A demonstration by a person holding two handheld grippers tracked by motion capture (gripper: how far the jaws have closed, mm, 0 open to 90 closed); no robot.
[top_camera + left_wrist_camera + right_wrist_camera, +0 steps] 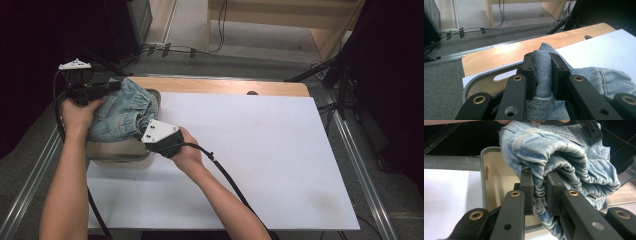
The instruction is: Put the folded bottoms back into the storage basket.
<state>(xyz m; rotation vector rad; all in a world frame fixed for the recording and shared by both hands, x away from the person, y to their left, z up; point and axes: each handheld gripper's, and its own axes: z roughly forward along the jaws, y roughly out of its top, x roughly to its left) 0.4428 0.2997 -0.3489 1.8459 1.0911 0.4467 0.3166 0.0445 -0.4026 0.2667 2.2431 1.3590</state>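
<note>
Two grippers grip one garment at the table's left end. The table (280, 89) is wooden, covered mostly by a white board (260, 155). On the board's left edge sits a grey tray (117, 150) with a pale inner floor and a slot handle in its wall. Bunched denim jeans (122, 112) lie over and in this tray, the long axis running roughly from the far left corner toward the near middle of the table; a gathered hem or waistband end faces the right gripper.

The left gripper (107, 86), held at the far left, has its jaws pressed together on a raised fold of the denim; its own view shows the fold standing upright between the pads (556, 72), with the table's far edge and floor cables beyond. The right gripper (150, 127), at the near side of the tray, is likewise clamped on a bunch of denim, seen pinched between its pads (527, 187). The right gripper view alone shows the tray's inside wall; the high view alone shows both forearms.
</note>
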